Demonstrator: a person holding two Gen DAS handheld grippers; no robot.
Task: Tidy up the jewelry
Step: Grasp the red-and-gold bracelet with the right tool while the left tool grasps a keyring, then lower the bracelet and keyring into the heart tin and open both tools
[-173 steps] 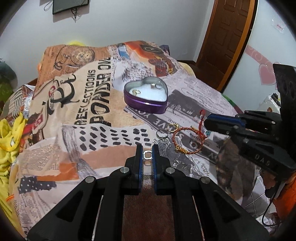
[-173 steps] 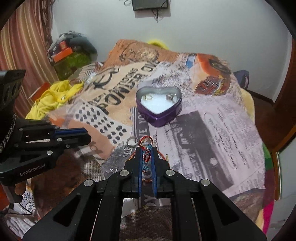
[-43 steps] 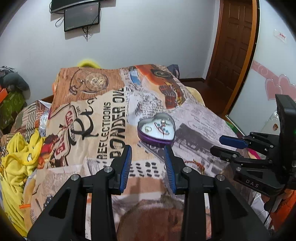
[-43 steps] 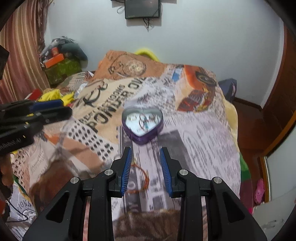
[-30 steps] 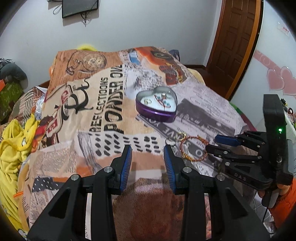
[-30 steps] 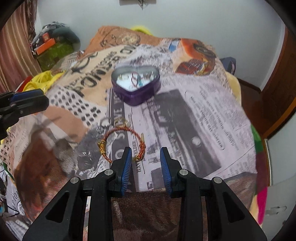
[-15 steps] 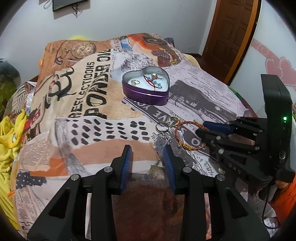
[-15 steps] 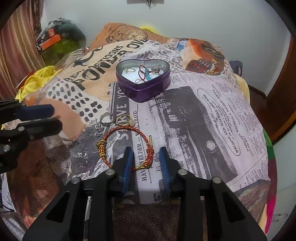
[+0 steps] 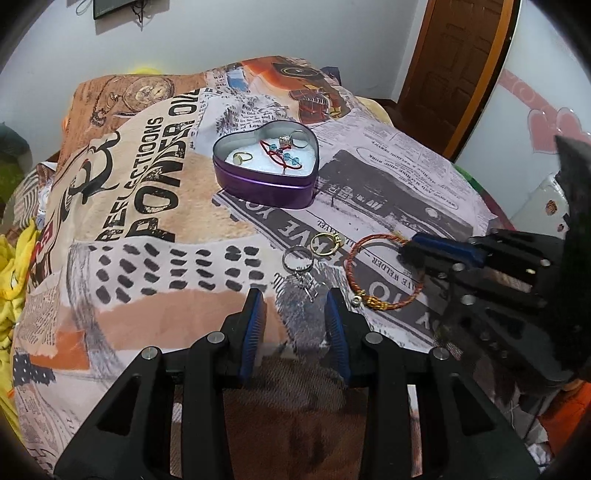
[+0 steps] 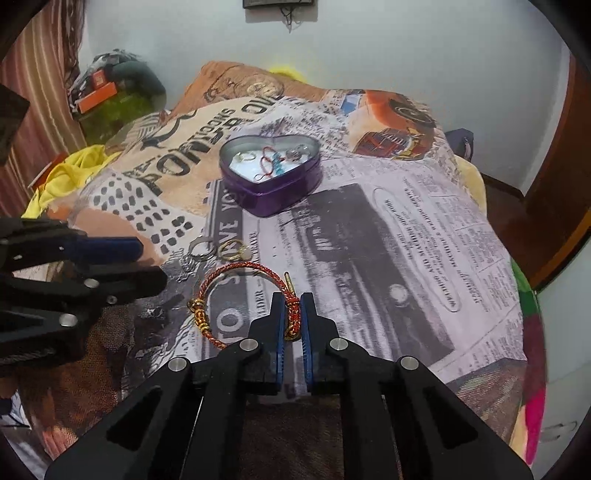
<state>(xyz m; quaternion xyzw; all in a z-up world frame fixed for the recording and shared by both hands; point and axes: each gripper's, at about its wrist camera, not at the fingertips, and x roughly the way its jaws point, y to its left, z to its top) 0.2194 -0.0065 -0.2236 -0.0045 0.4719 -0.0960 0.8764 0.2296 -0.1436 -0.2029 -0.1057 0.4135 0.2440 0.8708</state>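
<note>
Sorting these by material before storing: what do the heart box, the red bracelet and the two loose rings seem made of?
Heart box: likely thin metal, glossy purple outside, bare silvery wall inside.
Red bracelet, shut in the right claw: braided red and gold cord with gold-coloured metal beads and bar.
Silver ring: shiny grey metal.
Gold ring: polished yellow metal, alloy unclear.

A home bedroom: printed bedspread (image 9: 155, 192), wooden door (image 9: 458, 74), wall-mounted TV (image 10: 279, 3).

At lower centre the right gripper (image 10: 292, 314) pinches the red-gold bracelet (image 10: 243, 295); two rings (image 10: 218, 249) lie just above it, the heart tin (image 10: 271, 173) at upper centre
</note>
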